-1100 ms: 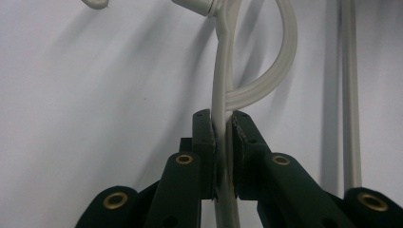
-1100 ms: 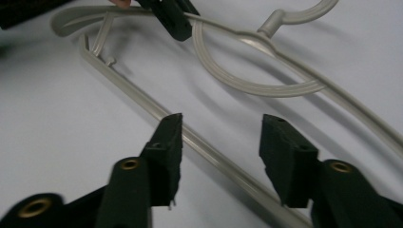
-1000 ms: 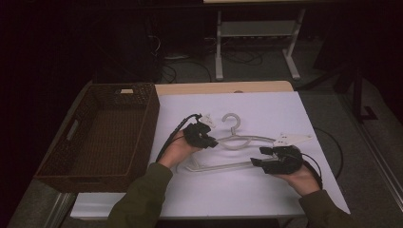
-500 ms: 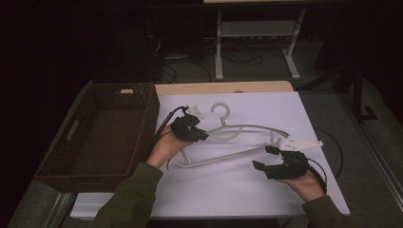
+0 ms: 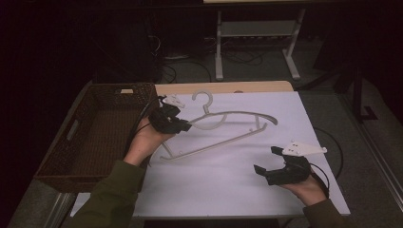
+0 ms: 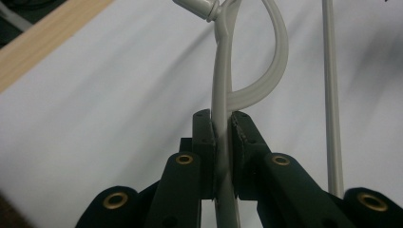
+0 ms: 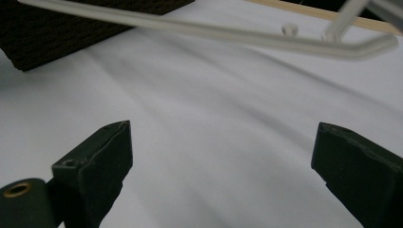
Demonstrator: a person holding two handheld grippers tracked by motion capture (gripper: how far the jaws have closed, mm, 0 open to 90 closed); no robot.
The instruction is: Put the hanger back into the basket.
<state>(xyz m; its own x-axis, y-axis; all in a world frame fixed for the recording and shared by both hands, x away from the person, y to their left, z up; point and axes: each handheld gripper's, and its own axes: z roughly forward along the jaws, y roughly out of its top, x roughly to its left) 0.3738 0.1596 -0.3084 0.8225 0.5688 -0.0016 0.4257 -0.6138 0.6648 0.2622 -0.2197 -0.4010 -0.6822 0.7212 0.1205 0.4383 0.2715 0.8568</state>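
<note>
While the left gripper [image 5: 183, 126] pinches a pale grey plastic clothes hanger [image 5: 223, 130] over the white-covered table [image 5: 228, 185], beside a dark wicker basket [image 5: 95, 137], the right gripper's [image 5: 267, 160] fingers, just opening, stand spread and empty.

hanger [image 6: 223, 95] hook cut off at top edge; shoulder hidden between left tongs [image 6: 222, 142]

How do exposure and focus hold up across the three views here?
High view: dim, dark surroundings, white cloth legible. Left gripper view: claw pads sharp on the hanger, background soft. Right gripper view: near pads blurred, hanger bar softly smeared.
</note>
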